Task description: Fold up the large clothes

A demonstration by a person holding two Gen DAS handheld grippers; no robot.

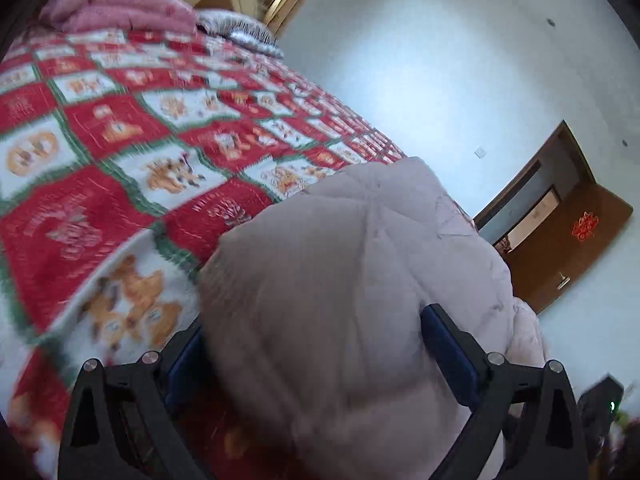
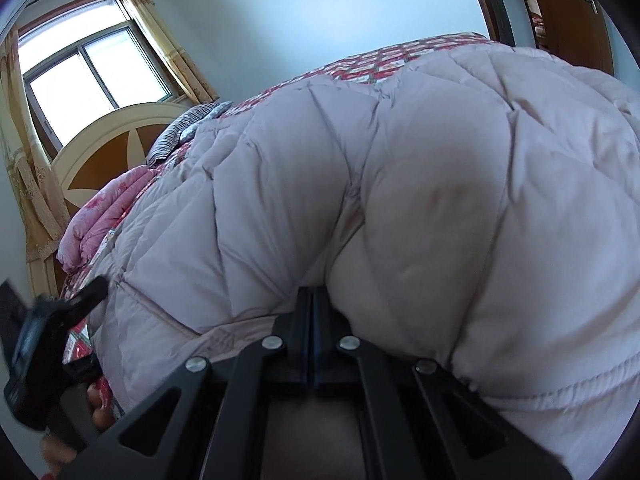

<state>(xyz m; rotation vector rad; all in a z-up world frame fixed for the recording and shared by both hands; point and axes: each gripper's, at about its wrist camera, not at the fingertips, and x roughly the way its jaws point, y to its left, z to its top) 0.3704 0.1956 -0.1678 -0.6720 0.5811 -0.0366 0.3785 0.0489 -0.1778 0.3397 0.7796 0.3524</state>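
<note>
A puffy, pale pink quilted jacket [image 1: 344, 280] lies bunched on the bed. In the left wrist view a thick bulge of it fills the gap between my left gripper's [image 1: 316, 352] blue pads, which stand wide apart and press its sides. The left pad is partly hidden behind the fabric. In the right wrist view the jacket [image 2: 420, 184] fills most of the frame. My right gripper [image 2: 312, 292] is shut, its tips buried in a fold where the creases gather, pinching the fabric near the hem. A person's fingers [image 2: 96, 404] show at the lower left.
A red, white and green patchwork quilt [image 1: 100, 200] covers the bed. A folded pink duvet [image 1: 120, 4] and a striped pillow [image 1: 240, 32] lie by the arched headboard [image 2: 100, 152]. A window [image 2: 88, 72] is behind it; a brown door [image 1: 568, 240] stands open past the bed's foot.
</note>
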